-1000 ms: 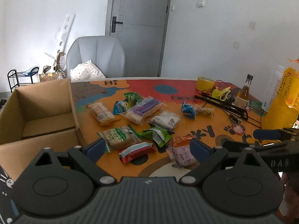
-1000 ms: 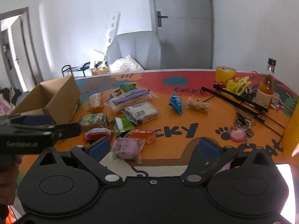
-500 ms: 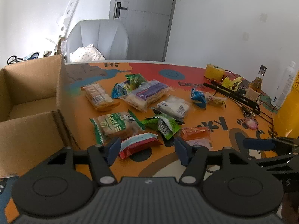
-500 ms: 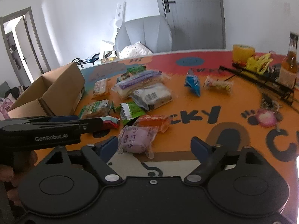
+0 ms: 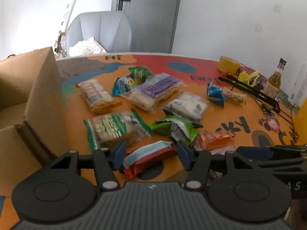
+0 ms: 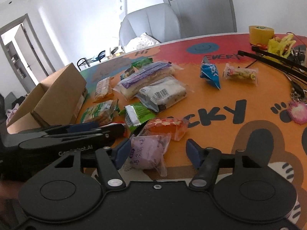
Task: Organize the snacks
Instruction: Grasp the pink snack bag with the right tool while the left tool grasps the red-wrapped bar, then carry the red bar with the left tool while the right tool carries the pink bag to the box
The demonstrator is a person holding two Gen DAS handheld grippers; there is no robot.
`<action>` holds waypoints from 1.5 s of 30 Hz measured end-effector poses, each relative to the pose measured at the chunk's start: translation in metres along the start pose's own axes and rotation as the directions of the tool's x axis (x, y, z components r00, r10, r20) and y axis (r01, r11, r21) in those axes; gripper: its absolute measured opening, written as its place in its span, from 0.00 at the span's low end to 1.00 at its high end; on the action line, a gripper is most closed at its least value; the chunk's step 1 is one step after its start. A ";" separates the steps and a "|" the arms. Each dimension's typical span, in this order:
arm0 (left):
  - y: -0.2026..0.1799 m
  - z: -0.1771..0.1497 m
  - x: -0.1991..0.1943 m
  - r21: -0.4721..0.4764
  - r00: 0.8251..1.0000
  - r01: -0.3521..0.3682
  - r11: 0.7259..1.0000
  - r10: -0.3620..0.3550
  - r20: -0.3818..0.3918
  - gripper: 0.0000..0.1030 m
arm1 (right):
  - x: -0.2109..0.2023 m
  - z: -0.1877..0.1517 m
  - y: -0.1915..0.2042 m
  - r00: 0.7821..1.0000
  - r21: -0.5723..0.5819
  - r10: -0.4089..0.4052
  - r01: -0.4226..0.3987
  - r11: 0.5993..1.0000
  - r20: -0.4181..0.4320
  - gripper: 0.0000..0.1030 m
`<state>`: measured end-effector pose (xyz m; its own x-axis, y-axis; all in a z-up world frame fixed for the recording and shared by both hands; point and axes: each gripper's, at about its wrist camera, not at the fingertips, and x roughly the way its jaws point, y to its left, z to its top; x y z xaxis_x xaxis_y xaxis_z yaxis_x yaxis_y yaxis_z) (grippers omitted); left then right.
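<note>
Both tongs have dropped toward the desk [image 5: 191, 71] within the last second; the left tongs [image 5: 151, 155], narrowed but open, straddle the red-and-blue packet [image 5: 147, 158]; the right tongs [image 6: 157, 152], wide, frame the purple packet [image 6: 147, 152]; both grasps look imminent, with the cardboard box [image 5: 38, 103] waiting on the left.

A yellow tape roll [image 6: 261, 34], a glass bottle [image 5: 276, 74] and a pink keychain [image 6: 297, 112] lie on the table's right side.

Glossy plastic snack wrappers [image 5: 153, 94]; matt brown cardboard box [image 5: 44, 103]; smooth printed tabletop [image 6: 220, 99]; glass bottle [image 5: 276, 75].
</note>
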<state>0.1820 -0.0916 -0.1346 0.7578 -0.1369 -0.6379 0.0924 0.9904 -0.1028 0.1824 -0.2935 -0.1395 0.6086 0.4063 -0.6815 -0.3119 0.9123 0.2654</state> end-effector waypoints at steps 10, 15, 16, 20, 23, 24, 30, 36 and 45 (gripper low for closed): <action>-0.006 -0.011 -0.006 0.079 1.000 0.001 0.997 0.001 -0.029 0.39 | -0.003 -0.001 0.006 1.000 -0.018 0.008 -0.008 1.000 -0.027 0.58; -0.001 -0.014 -0.012 0.075 1.000 0.011 0.997 -0.009 -0.028 0.19 | 0.000 -0.006 0.018 1.000 -0.065 -0.009 0.008 0.998 -0.020 0.43; 0.001 -0.014 -0.012 0.059 1.000 0.016 0.998 -0.015 -0.028 0.18 | 0.000 -0.006 0.020 1.000 -0.072 -0.013 0.012 0.997 -0.018 0.40; 0.008 -0.014 -0.019 0.025 1.000 0.013 1.000 -0.013 -0.016 0.18 | -0.002 -0.008 0.023 1.000 -0.077 0.003 -0.005 0.997 -0.018 0.35; 0.016 -0.013 -0.026 -0.001 1.000 -0.005 1.000 0.005 0.008 0.18 | -0.005 -0.009 0.025 1.000 -0.071 0.005 -0.006 0.997 -0.012 0.33; 0.019 -0.013 -0.029 -0.012 1.000 -0.012 1.000 0.012 0.019 0.18 | -0.007 -0.009 0.026 1.000 -0.069 0.007 -0.007 0.998 -0.009 0.33; 0.032 -0.010 -0.044 -0.050 0.997 -0.039 0.998 0.043 0.064 0.18 | -0.016 -0.008 0.039 0.999 -0.087 0.026 -0.024 0.996 0.024 0.33; 0.048 -0.010 -0.060 -0.084 0.991 -0.075 0.994 0.084 0.103 0.18 | -0.027 -0.003 0.055 0.997 -0.111 0.042 -0.034 0.993 0.068 0.32; 0.070 -0.012 -0.093 -0.118 0.980 -0.105 0.987 0.123 0.155 0.18 | -0.030 0.007 0.086 0.991 -0.154 0.090 -0.074 0.985 0.098 0.32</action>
<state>0.1105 -0.0097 -0.0912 0.8541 -0.0096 -0.5200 -0.0646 0.9901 -0.1244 0.1425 -0.2265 -0.0918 0.6465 0.4895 -0.5851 -0.4647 0.8610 0.2069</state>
